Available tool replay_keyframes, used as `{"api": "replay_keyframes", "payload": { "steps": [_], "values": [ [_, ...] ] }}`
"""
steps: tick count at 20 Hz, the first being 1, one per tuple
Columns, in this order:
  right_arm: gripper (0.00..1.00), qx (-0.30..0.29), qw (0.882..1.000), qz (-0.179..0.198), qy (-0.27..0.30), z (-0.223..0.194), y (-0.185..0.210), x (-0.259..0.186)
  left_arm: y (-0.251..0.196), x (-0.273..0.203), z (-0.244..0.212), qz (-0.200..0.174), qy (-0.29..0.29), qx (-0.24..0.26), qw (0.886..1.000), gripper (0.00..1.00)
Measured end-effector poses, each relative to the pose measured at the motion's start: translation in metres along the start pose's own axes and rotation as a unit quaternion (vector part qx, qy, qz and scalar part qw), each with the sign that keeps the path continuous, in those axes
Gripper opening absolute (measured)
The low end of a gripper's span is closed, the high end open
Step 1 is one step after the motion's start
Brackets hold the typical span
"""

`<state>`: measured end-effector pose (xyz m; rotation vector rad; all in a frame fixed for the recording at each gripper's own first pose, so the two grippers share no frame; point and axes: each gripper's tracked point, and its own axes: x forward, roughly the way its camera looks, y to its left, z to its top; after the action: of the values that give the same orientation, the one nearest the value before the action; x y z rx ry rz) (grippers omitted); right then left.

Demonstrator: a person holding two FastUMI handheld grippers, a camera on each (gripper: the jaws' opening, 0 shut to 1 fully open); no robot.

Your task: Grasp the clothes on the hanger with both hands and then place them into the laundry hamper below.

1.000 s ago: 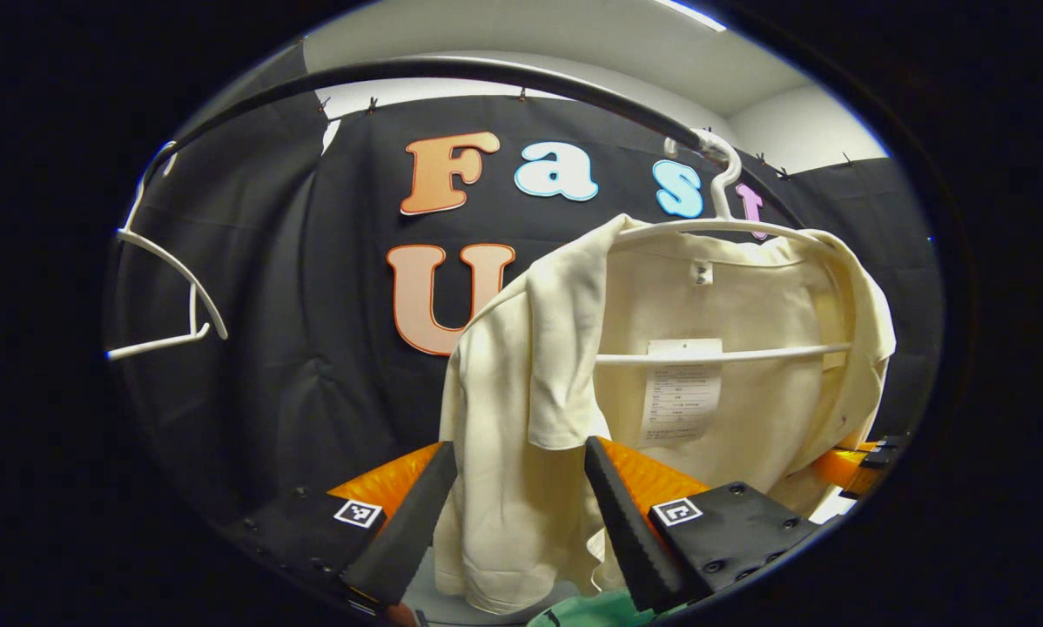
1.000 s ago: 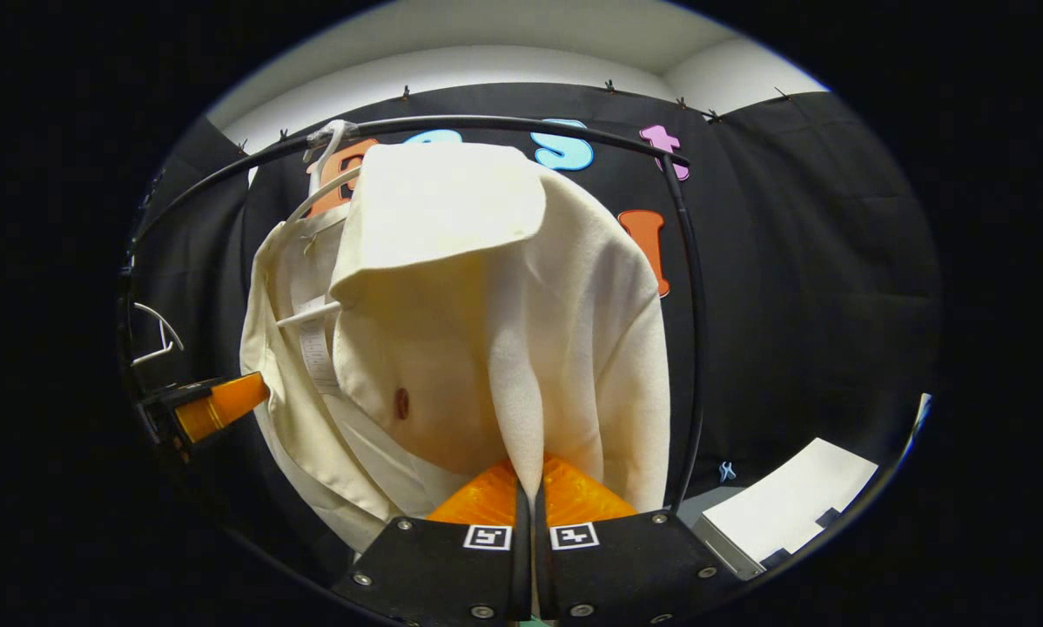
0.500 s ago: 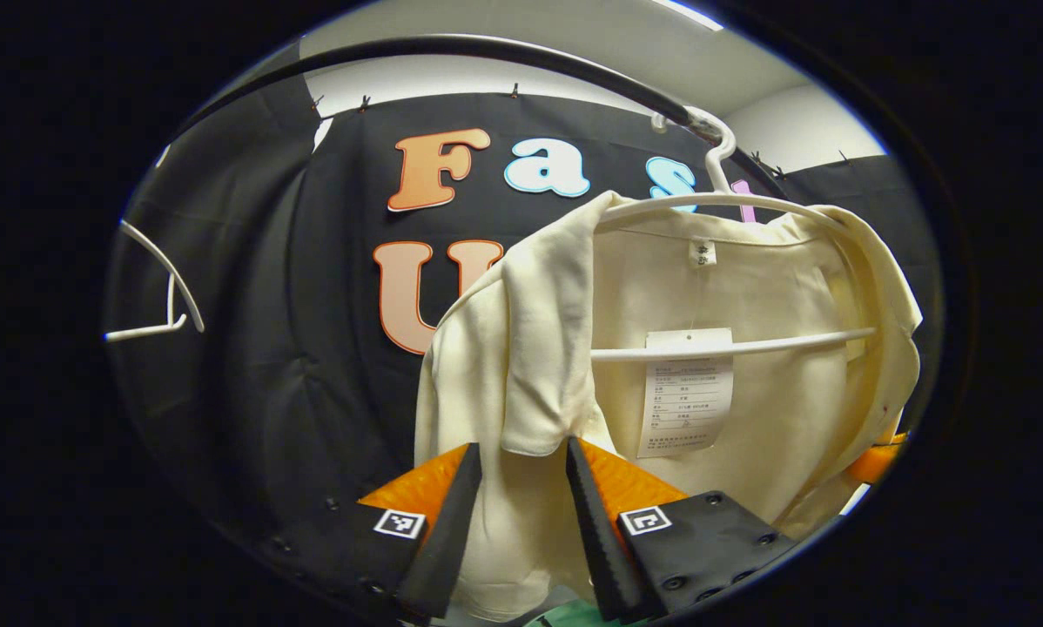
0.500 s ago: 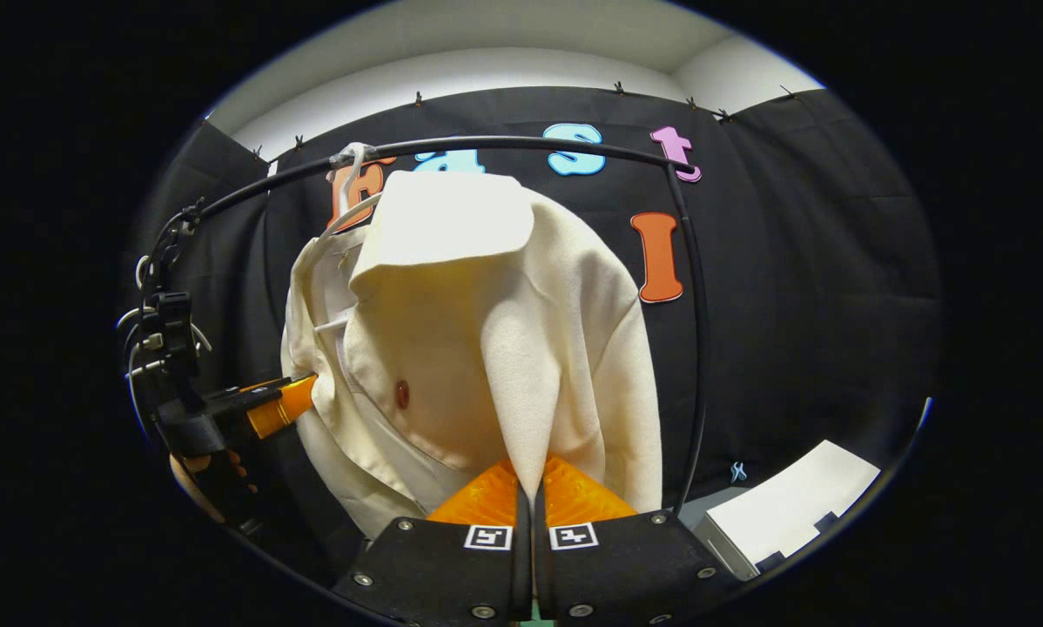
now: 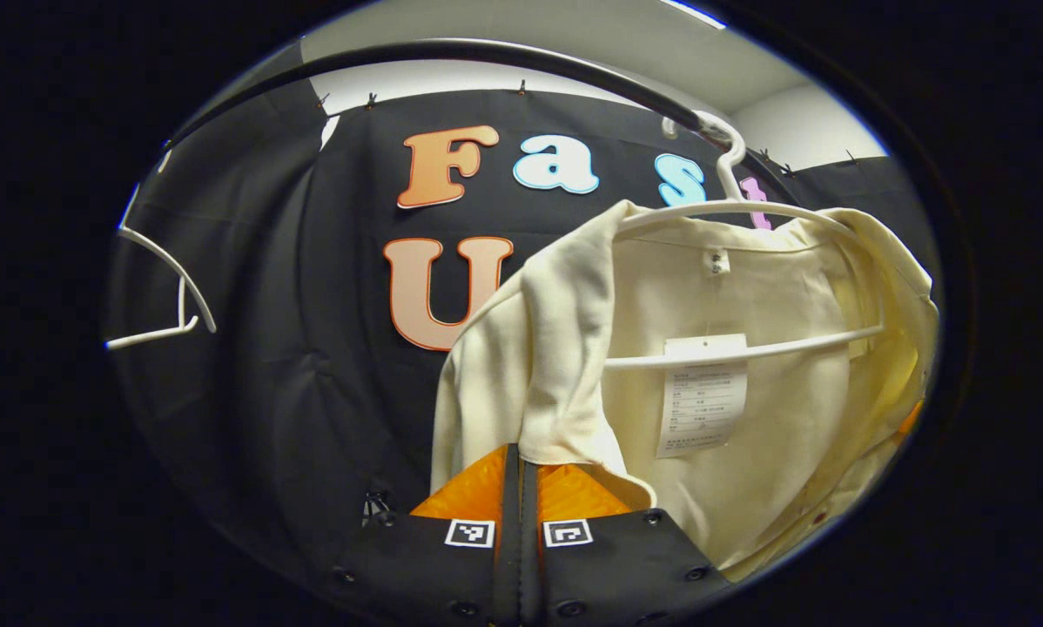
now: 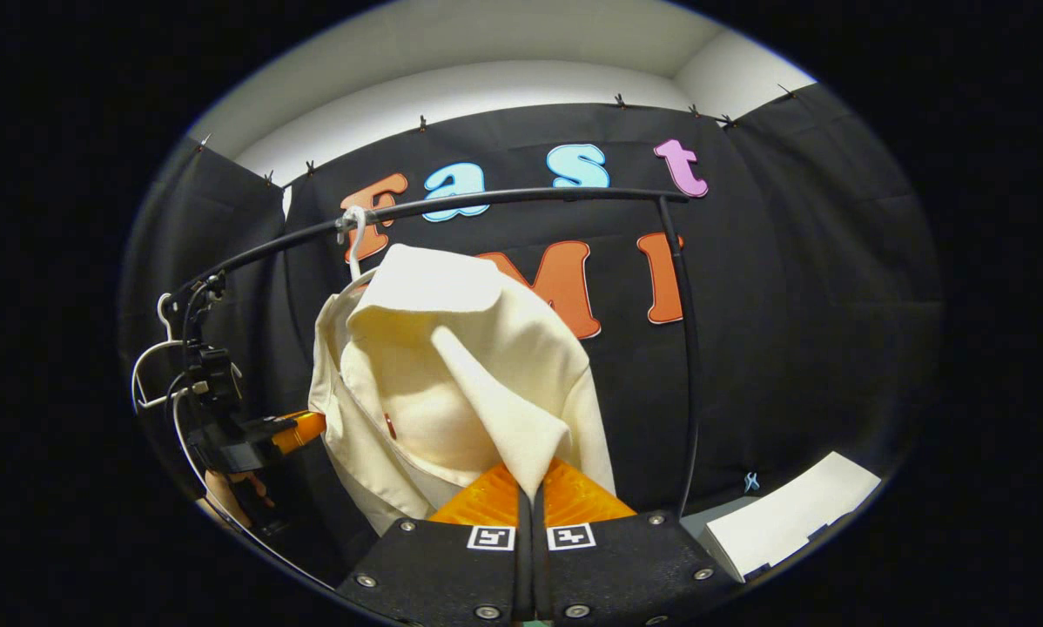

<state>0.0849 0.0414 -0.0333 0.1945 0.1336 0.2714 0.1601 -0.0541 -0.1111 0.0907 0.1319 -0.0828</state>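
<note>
At the front edge of the cream shirt [image 5: 774, 287], the left gripper [image 5: 520, 466] has now clenched its fingers on cloth; the right gripper [image 6: 530, 483] already grips, so both holds are ready.

1. Cream shirt [image 5: 748, 348]: lower hem and right side cut off by left gripper view's edge.
2. Care tag [image 5: 703, 396]: print too small to tell.
3. White hanger [image 6: 353, 239]: shoulders hidden under fabric in right gripper view.
4. White box [image 6: 787, 522]: partly cut off.

black rail [image 5: 487, 57], white hanger [image 5: 739, 209], cream shirt [image 5: 748, 348]
</note>
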Motion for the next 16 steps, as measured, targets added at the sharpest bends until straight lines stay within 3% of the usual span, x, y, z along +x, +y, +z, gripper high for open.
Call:
{"api": "replay_keyframes", "payload": {
  "steps": [7,16],
  "values": [
    [0.0,0.008,0.999,0.022,-0.036,0.068,-0.027,-0.012,0.026,-0.013,0.018,0.024,-0.016,-0.019,0.999,0.06],
    [0.0,0.016,0.996,0.001,-0.089,0.139,-0.072,0.005,0.087,-0.016,0.073,0.083,-0.062,0.005,0.995,0.06]
  ]
}}
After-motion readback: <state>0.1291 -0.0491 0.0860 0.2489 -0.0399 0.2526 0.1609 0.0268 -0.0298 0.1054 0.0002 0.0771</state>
